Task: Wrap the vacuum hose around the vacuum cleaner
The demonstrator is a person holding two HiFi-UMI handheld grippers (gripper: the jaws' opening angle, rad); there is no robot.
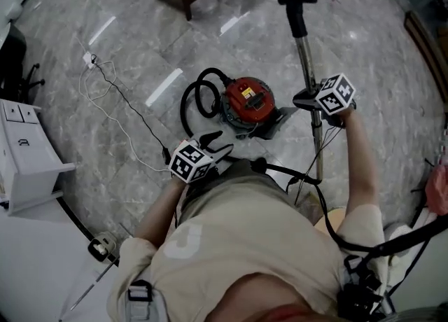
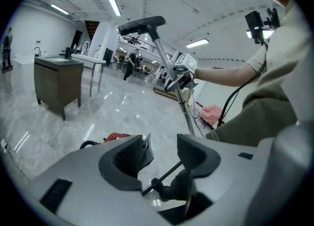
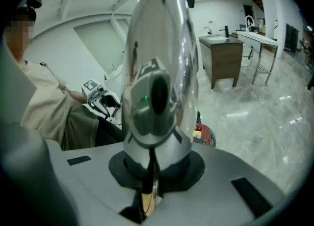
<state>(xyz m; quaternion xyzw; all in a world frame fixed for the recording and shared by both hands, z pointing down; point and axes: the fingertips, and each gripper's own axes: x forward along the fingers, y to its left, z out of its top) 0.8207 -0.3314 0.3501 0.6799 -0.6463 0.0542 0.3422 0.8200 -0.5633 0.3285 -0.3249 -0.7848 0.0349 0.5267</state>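
The metal tube (image 1: 306, 54) is clamped by the right gripper (image 1: 310, 101), upper right. The left gripper (image 1: 214, 148) is held half open, empty, below the red vacuum cleaner (image 1: 246, 101) at centre; the hose (image 1: 198, 94) is coiled on its left.

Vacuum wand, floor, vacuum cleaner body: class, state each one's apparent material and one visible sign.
Vacuum wand: polished metal, likely chromed; it mirrors the room.
Floor: glossy veined grey stone or stone-look tile; ceiling lights reflect off it.
Vacuum cleaner body: red, probably moulded plastic, slightly shiny.
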